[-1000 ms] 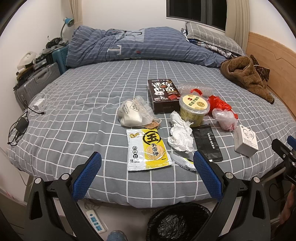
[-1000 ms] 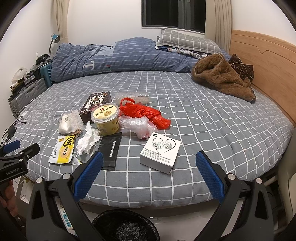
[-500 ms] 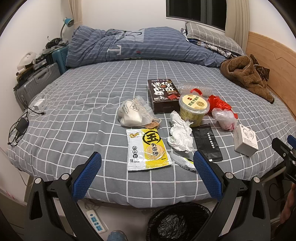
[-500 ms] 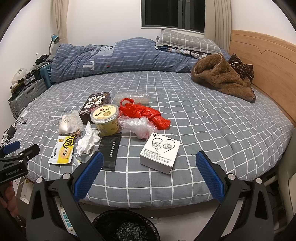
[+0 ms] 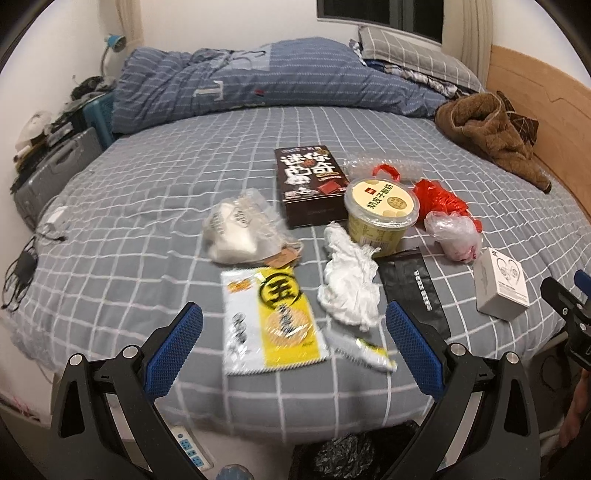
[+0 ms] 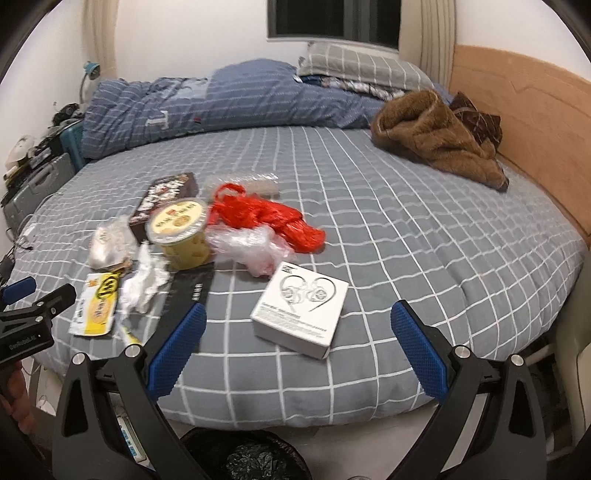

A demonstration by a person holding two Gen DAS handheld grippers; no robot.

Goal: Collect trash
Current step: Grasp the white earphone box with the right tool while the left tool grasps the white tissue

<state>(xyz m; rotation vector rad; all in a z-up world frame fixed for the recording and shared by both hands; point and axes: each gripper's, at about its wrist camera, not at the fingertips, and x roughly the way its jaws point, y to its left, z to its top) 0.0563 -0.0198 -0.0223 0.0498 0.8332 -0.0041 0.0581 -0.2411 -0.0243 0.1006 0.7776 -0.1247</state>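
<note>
Trash strewn across grey checked bed (image 5: 147,229): yellow snack packet (image 5: 273,317), crumpled tissue (image 5: 351,280), white box (image 6: 301,310); left gripper (image 5: 293,347) and right gripper (image 6: 297,354) both spread wide, holding nothing, above bin (image 6: 240,458)

Home bedroom, identified by a bed (image 6: 424,236) with a grey checked sheet and wooden headboard (image 6: 524,107), a rolled blue quilt (image 5: 266,81), a pillow (image 6: 354,64), a curtained window (image 6: 332,18), and a suitcase (image 5: 51,170) and desk lamp (image 5: 114,40) along the wall.
</note>
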